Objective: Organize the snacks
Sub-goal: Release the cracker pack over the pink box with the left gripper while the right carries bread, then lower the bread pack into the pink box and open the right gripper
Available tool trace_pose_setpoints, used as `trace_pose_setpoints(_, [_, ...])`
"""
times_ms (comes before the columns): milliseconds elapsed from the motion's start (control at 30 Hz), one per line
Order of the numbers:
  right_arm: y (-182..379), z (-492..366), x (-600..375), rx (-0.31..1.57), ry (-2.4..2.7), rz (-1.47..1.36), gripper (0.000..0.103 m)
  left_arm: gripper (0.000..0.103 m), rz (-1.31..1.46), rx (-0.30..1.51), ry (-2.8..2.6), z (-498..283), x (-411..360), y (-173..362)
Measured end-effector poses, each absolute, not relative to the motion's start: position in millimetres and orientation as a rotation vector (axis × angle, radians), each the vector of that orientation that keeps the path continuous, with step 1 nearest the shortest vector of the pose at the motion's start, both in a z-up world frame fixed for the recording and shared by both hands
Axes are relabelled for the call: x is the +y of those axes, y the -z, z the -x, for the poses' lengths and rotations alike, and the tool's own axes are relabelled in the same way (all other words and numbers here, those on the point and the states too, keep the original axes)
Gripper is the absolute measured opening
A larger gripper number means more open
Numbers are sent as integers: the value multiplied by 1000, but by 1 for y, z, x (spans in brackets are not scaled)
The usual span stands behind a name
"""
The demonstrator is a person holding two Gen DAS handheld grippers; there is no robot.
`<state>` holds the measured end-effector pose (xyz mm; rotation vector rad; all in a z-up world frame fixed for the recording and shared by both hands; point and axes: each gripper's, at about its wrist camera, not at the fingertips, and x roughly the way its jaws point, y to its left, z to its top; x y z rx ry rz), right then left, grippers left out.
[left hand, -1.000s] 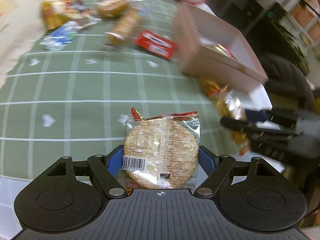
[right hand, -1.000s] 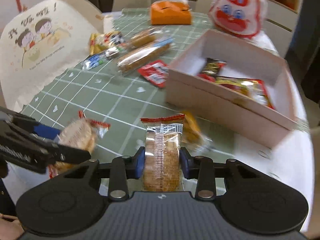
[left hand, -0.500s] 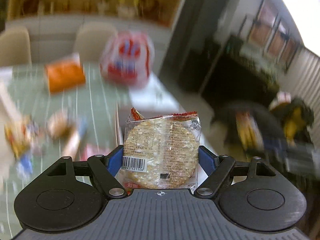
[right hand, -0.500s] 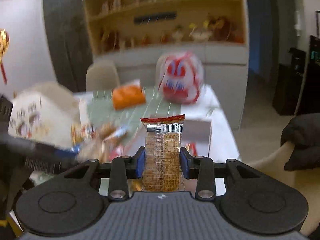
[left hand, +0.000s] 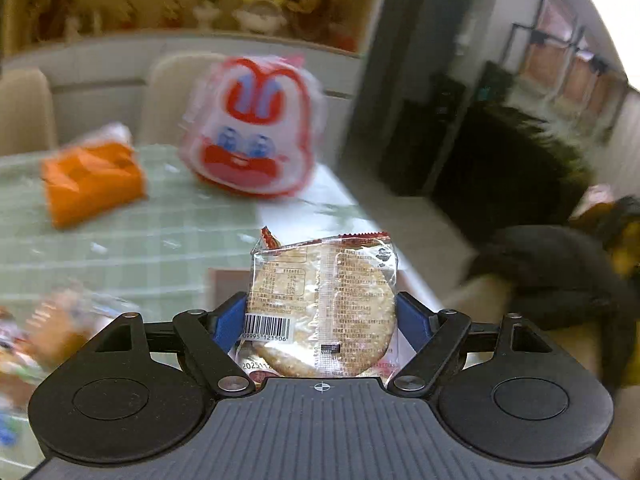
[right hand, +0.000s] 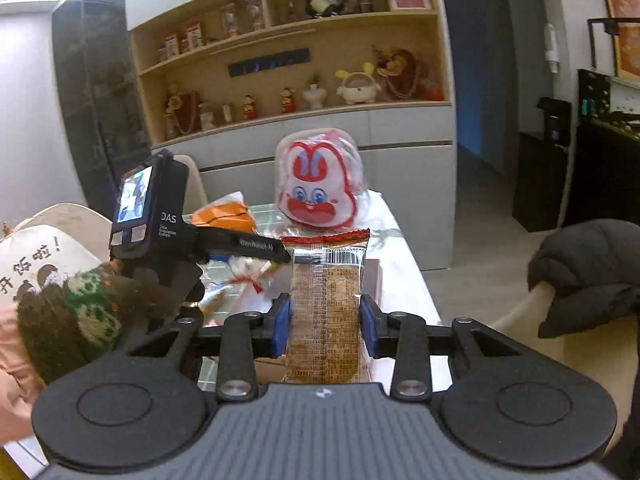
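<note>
Both hand-held grippers raised off table since earlier frame. Left hand-held gripper [left hand: 320, 320] clamps round rice cracker packet [left hand: 322, 304]; right hand-held gripper [right hand: 325, 330] clamps upright biscuit packet [right hand: 326, 312], both below rabbit-face bag [right hand: 318, 180] on table [left hand: 132, 240].

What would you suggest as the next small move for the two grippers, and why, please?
Probably tip both downward toward the box. The left gripper is shut on the round cracker packet and the right gripper on the stacked cracker packet, both raised, with only an edge of the box showing behind.
</note>
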<state>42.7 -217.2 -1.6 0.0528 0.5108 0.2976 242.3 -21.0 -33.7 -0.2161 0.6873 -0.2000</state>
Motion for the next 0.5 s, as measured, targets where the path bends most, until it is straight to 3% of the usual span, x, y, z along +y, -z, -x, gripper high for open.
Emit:
trace_pose_setpoints(167, [15,-54,-214,571,-277,-88,35,84,157,708,296,-240,-27,44])
trace_pose_setpoints(300, [15,-70,-206,567,-292,-76,36,84,127,554,284,-212,-20,26])
trace_pose_setpoints(500, [-8,-109,-207,525,-342,-171,36,82,-174,531,325,-193,-43,27])
